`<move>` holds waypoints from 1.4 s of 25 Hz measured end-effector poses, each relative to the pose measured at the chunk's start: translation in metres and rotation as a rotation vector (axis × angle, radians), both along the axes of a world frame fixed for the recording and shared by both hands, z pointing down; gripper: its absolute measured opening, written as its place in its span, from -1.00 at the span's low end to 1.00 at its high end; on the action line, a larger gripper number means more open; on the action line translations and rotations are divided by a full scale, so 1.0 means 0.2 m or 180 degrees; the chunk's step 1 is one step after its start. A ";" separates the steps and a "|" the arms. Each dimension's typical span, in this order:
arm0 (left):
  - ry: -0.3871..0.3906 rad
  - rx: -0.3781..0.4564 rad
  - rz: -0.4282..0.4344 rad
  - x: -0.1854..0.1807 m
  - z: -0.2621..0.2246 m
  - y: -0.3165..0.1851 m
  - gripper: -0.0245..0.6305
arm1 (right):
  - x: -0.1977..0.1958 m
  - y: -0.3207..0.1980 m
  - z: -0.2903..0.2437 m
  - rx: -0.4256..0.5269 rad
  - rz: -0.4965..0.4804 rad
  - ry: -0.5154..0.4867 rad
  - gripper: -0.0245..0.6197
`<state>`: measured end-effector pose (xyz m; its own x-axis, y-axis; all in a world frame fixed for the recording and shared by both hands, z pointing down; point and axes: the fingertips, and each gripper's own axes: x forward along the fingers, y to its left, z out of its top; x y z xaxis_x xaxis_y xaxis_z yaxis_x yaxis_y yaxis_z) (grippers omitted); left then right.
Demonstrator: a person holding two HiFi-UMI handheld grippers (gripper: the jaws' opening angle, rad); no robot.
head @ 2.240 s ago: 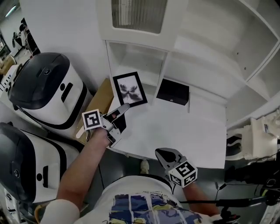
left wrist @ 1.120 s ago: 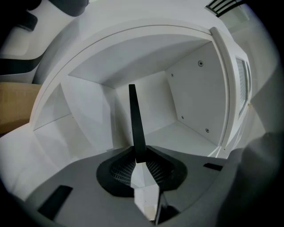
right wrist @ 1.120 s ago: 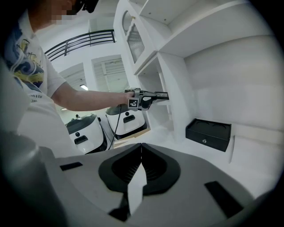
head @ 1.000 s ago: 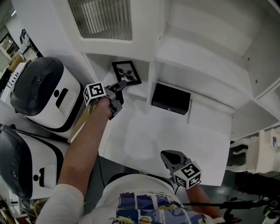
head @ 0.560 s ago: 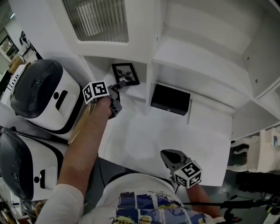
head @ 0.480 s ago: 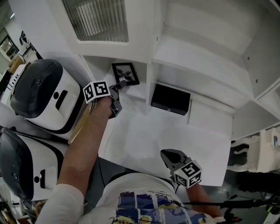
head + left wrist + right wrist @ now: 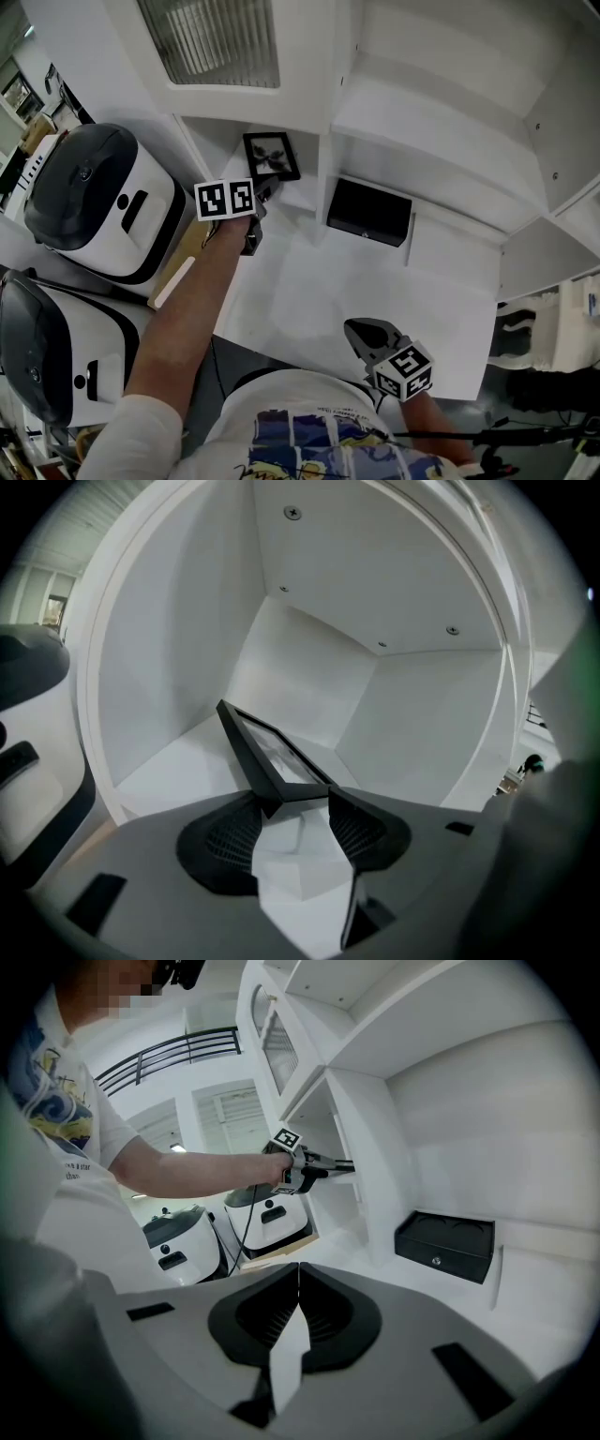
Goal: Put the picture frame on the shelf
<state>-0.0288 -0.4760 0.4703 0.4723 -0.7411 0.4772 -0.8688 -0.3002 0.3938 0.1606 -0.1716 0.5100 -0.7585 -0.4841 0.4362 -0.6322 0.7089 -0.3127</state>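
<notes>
The single picture frame (image 7: 271, 156) leans tilted on the floor of the shelf compartment (image 7: 217, 141), with free room to the walls around it. Its near corner lies between the opening jaws of the left gripper (image 7: 298, 799). The right gripper (image 7: 298, 1269) is closed, empty. One closed black box (image 7: 368, 211) sits right of the divider.

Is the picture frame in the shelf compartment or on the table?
In: the picture frame sits inside the shelf compartment, left gripper jaws opening around its corner.
</notes>
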 end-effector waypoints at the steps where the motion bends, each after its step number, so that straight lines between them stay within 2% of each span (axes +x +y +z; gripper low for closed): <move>1: -0.0082 0.0022 0.0011 0.00 0.00 0.00 -0.22 | 0.00 0.00 0.00 0.0001 0.0000 -0.0002 -0.85; 5: -0.0456 0.0107 0.0083 0.01 0.03 0.00 -0.20 | 0.00 0.00 0.00 -0.0006 0.0002 -0.0008 -0.85; 11: -0.1208 0.0232 0.0193 0.02 0.07 0.01 -0.19 | 0.00 0.01 0.00 -0.0017 0.0012 -0.0013 -0.85; 15: -0.1541 0.0299 0.0268 0.02 0.06 0.01 -0.14 | 0.00 0.02 0.00 -0.0030 0.0019 -0.0019 -0.85; 24: -0.1581 0.0121 0.0347 -0.03 0.05 0.04 -0.15 | -0.02 0.02 -0.01 -0.0020 0.0019 -0.0033 -0.85; 35: -0.1372 0.0190 0.0361 -0.09 0.02 0.14 -0.15 | -0.08 0.06 -0.03 0.0032 0.0003 -0.0002 -0.85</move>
<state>-0.0467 -0.4487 0.4752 0.3196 -0.7284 0.6061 -0.9100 -0.4143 -0.0180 0.1443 -0.1597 0.5050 -0.7583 -0.4891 0.4310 -0.6327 0.7114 -0.3059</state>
